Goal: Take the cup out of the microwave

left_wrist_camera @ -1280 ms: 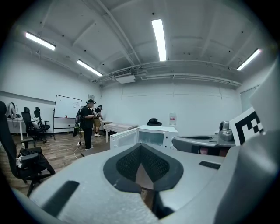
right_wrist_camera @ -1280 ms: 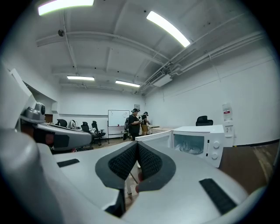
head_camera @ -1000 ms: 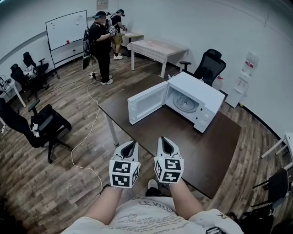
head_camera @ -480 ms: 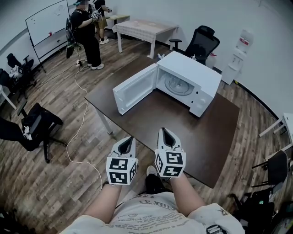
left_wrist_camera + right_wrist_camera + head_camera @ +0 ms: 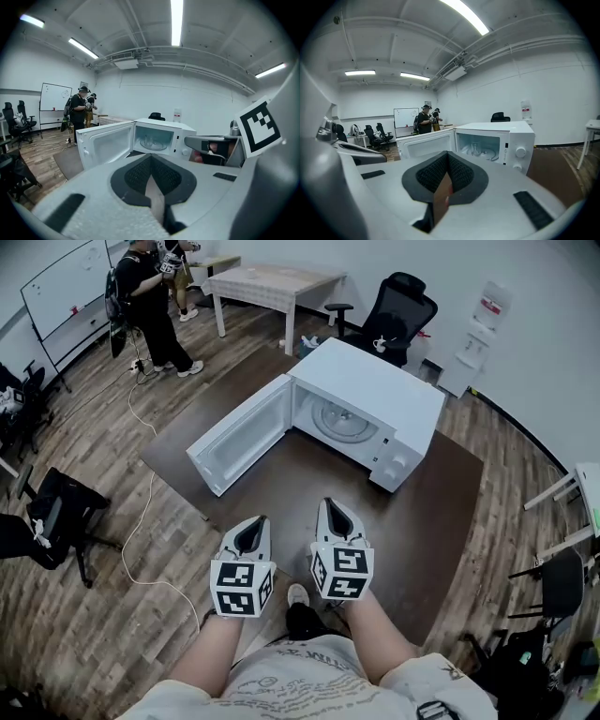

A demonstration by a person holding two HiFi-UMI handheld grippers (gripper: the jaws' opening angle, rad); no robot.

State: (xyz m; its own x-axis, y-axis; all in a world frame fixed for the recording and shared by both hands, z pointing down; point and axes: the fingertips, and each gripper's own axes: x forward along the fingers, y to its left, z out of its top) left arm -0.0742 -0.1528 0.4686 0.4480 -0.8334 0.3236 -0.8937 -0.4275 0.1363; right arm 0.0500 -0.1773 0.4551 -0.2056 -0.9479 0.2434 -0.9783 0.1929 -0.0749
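A white microwave [image 5: 375, 399] stands on a dark brown table [image 5: 441, 512], its door [image 5: 239, 437] swung open to the left. A clear glass cup [image 5: 476, 149] sits on the glass turntable [image 5: 345, 423] inside; in the head view I cannot make the cup out. My left gripper [image 5: 251, 532] and right gripper [image 5: 337, 517] hover side by side at the table's near edge. Both point at the microwave, well short of it. Each is shut with nothing between its pads, as the left gripper view [image 5: 151, 157] and right gripper view [image 5: 447, 164] show.
Two people [image 5: 150, 296] stand at the far left by a whiteboard [image 5: 61, 287]. A checked-cloth table [image 5: 272, 282] and a black office chair [image 5: 398, 310] are behind the microwave. Another chair [image 5: 47, 512] and a floor cable [image 5: 141, 521] lie left of the table.
The microwave and table have come nearer in the head view. Both grippers have advanced together toward the table's near edge and stayed shut.
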